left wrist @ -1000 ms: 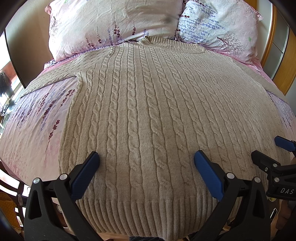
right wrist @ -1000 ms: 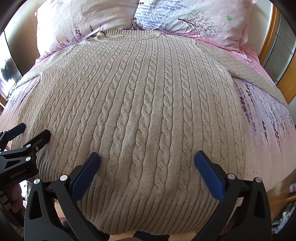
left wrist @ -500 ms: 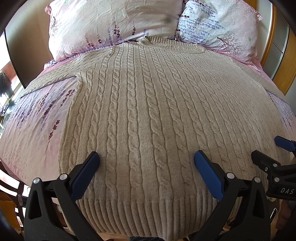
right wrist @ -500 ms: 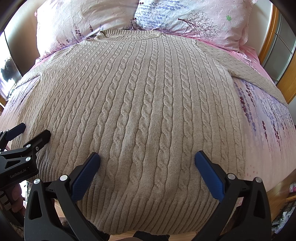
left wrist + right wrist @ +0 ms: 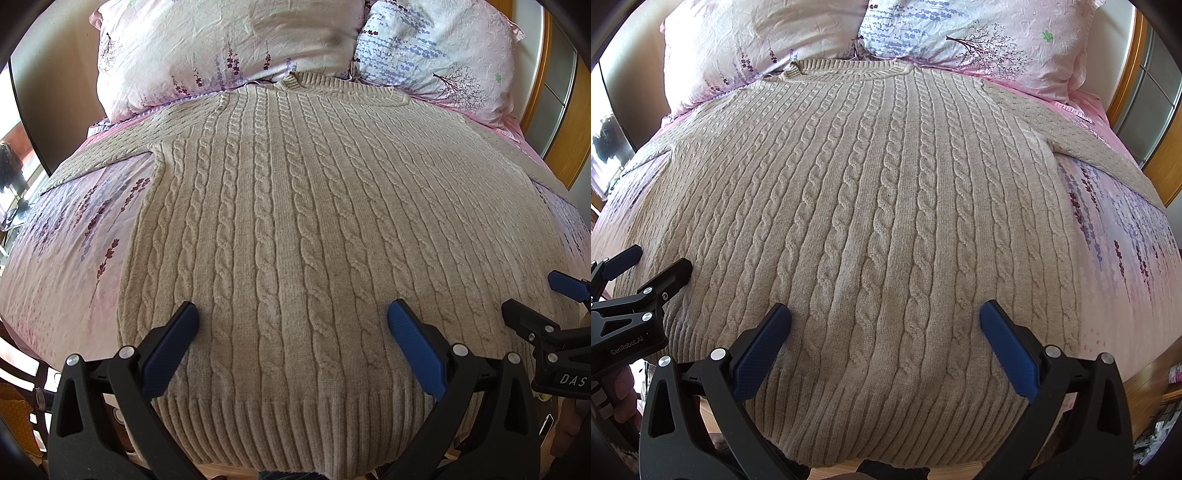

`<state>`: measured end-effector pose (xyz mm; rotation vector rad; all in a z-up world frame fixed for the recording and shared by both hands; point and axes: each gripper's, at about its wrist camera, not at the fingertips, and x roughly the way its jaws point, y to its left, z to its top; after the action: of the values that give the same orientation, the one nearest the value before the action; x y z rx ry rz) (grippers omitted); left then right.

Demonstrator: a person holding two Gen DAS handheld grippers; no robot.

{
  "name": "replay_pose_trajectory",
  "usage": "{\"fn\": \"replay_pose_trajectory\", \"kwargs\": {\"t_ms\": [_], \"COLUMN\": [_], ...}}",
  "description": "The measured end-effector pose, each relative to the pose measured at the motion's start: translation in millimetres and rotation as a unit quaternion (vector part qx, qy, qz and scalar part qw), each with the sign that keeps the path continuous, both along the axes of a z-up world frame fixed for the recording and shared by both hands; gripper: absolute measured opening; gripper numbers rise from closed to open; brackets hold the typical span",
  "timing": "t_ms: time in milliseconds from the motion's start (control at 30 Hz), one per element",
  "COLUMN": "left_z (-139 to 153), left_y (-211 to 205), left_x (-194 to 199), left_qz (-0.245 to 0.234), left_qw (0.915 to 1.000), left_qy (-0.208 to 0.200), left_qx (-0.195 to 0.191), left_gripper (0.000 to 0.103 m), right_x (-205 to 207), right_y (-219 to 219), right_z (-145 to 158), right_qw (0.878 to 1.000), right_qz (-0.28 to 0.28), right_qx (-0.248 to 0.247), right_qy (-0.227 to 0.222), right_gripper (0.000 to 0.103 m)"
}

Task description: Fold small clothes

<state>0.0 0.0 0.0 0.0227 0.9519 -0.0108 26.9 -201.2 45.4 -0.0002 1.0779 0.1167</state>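
A beige cable-knit sweater (image 5: 288,221) lies flat, front up, on the bed, collar toward the pillows and ribbed hem at the near edge; it also shows in the right wrist view (image 5: 871,206). Its sleeves spread out to both sides. My left gripper (image 5: 291,328) is open and empty above the hem's left half. My right gripper (image 5: 884,328) is open and empty above the hem's right half. Each gripper shows at the edge of the other's view: the right one (image 5: 535,299) and the left one (image 5: 653,262).
Two floral pillows (image 5: 221,48) (image 5: 443,55) lie at the head of the bed. Pink floral bedding (image 5: 70,251) shows on both sides of the sweater. A wooden frame (image 5: 1167,147) stands at the right.
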Motion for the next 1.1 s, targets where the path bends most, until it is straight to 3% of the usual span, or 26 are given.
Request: {"fn": "replay_pose_trajectory", "kwargs": {"t_ms": [533, 967, 1100], "left_z": [0.2, 5.0, 9.8], "left_y": [0.1, 2.7, 8.4], "left_x": [0.4, 30.0, 47.4], "left_qz": [-0.006, -0.035, -0.019], "left_qw": [1.0000, 0.9975, 0.9979], "left_qy": [0.004, 0.061, 0.058], "left_qx": [0.001, -0.004, -0.023], "left_gripper": [0.101, 0.101, 0.101], "right_x": [7.7, 6.3, 31.6], "right_y": [0.6, -9.1, -51.2], "right_z": [-2.6, 0.8, 11.7], "right_qw": [1.000, 0.998, 0.997], "right_qz": [0.005, 0.056, -0.005], "right_qx": [-0.001, 0.023, 0.075], "right_qy": [0.007, -0.024, -0.034], "right_gripper": [0.102, 0.102, 0.102]}}
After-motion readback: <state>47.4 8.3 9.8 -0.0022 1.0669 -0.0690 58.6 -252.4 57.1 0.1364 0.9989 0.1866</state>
